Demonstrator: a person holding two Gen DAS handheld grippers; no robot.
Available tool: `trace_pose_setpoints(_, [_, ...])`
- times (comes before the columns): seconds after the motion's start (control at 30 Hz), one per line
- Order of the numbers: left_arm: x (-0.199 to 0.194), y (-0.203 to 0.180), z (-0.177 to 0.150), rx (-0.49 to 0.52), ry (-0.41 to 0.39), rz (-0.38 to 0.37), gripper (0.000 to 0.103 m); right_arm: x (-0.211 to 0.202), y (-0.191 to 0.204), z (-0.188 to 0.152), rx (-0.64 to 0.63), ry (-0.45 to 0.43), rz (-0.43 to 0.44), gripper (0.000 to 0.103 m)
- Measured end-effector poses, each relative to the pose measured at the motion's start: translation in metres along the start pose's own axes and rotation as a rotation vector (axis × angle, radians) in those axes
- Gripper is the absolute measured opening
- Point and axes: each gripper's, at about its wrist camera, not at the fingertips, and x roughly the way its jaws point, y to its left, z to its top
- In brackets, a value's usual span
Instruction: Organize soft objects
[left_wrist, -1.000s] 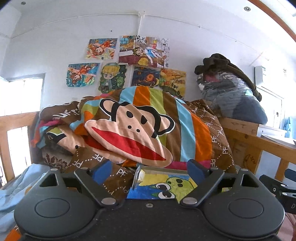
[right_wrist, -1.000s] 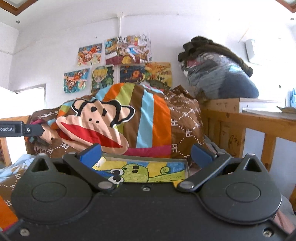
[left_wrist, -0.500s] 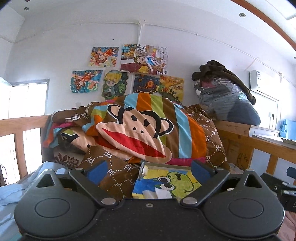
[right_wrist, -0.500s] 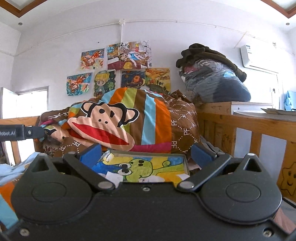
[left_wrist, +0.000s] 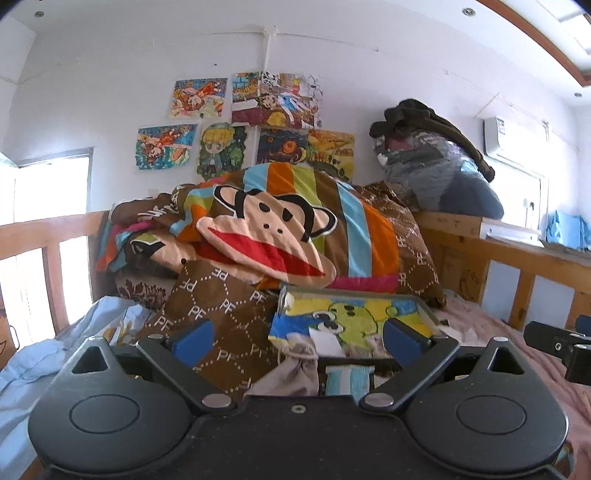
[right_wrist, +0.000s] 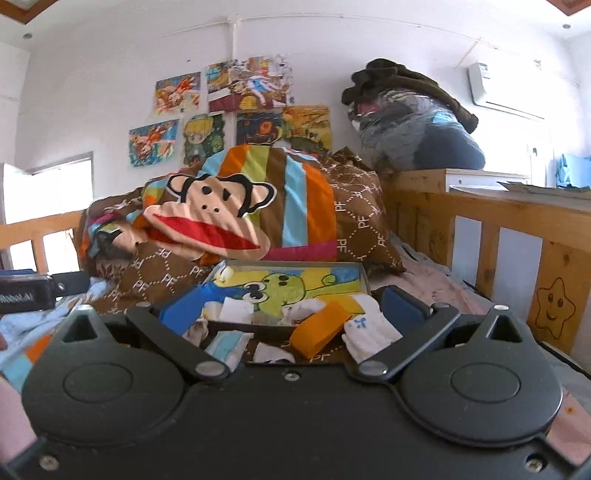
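A shallow tray (right_wrist: 364, 275) with a green cartoon print lies on the bed; it also shows in the left wrist view (left_wrist: 424, 306). Small socks lie in and before it: an orange one (right_wrist: 319, 328), a white one (right_wrist: 369, 332), a blue-striped one (right_wrist: 227, 343) and a grey one (left_wrist: 295, 365). My right gripper (right_wrist: 291, 310) is open and empty above the socks. My left gripper (left_wrist: 299, 338) is open and empty, above the grey sock and a striped sock (left_wrist: 347, 380).
A heaped monkey-print quilt (left_wrist: 273, 236) fills the bed behind the tray. Wooden bed rails (right_wrist: 480, 229) run along the right. A bagged clothes bundle (right_wrist: 417, 133) sits on the headboard shelf. A light blue cloth (left_wrist: 44, 354) lies at left.
Both grippers have tipped downward and moved closer to the tray, so the socks in front of it have come into view. Both stay open.
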Motion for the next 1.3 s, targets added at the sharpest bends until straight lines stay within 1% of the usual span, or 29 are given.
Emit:
trace_pose_setpoints(0.1, [-0.004, -0.002, -0.005, 0.021, 0.032, -0.011, 0.099, 0.005, 0.004, -0.002, -0.02, 0.053, -0.029, 0.103])
trace_pose_setpoints(0.17, [-0.008, -0.001, -0.006, 0.008, 0.041, -0.019, 0.099, 0.002, 0.005, -0.004, -0.029, 0.07, -0.045, 0.103])
trace_pose_setpoints(0.27, [-0.013, 0.001, -0.007, -0.021, 0.045, -0.016, 0.102, 0.001, 0.004, -0.003, -0.034, 0.067, -0.049, 0.103])
trace_pose_setpoints(0.33, [-0.015, 0.001, -0.009, -0.035, 0.06, -0.013, 0.102, 0.002, 0.002, -0.003, -0.025, 0.075, -0.046, 0.103])
trace_pose_setpoints(0.47, [-0.016, -0.001, -0.012, -0.035, 0.073, -0.002, 0.102, 0.006, 0.001, -0.007, -0.012, 0.116, -0.047, 0.103])
trace_pose_setpoints(0.63, [-0.008, -0.004, -0.017, -0.029, 0.121, -0.005, 0.102, 0.012, 0.006, -0.011, -0.029, 0.159, -0.049, 0.103])
trace_pose_setpoints(0.87, [-0.001, -0.005, -0.02, -0.033, 0.159, -0.002, 0.102, 0.016, 0.012, -0.014, -0.044, 0.175, -0.045, 0.103])
trace_pose_setpoints(1.07, [0.004, -0.005, -0.023, -0.034, 0.187, 0.002, 0.102, 0.018, 0.009, -0.014, -0.029, 0.19, -0.048, 0.103])
trace_pose_setpoints(1.3, [0.004, -0.006, -0.023, -0.035, 0.188, 0.002, 0.102, 0.019, 0.01, -0.015, -0.025, 0.191, -0.053, 0.103])
